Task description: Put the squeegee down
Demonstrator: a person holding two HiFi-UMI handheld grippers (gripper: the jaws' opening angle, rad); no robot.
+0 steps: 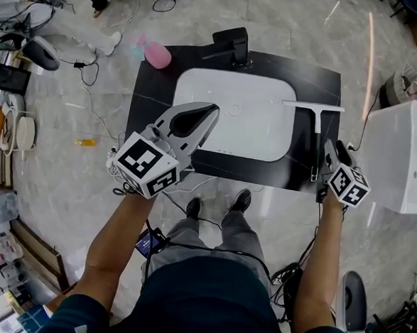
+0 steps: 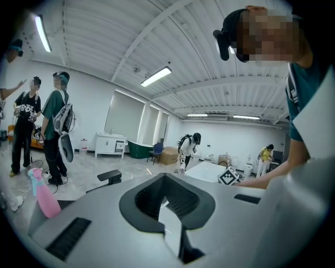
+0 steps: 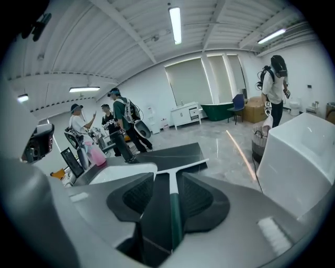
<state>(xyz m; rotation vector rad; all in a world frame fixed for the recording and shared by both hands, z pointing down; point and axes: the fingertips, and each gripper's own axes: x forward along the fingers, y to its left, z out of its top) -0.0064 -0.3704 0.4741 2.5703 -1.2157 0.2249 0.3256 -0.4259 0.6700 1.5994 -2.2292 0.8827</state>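
The squeegee [image 1: 315, 138] lies flat on the black counter [image 1: 149, 101] to the right of the white basin [image 1: 230, 114], its white blade at the far end and its dark green handle pointing towards me. My right gripper [image 1: 330, 148] hovers just above the handle's near end. In the right gripper view the squeegee [image 3: 173, 209] runs between the spread jaws of that gripper [image 3: 168, 194], and the pads stand off it, so it is open. My left gripper [image 1: 209, 114] hangs over the basin's left part; in its own view this gripper [image 2: 170, 205] stands open with only basin showing in the gap.
A pink spray bottle [image 1: 156, 54] stands at the counter's far left corner and a black faucet [image 1: 233, 44] behind the basin. A white box-like unit [image 1: 407, 156] stands close on the right. Cables trail over the floor, and several people [image 2: 55, 133] stand in the room.
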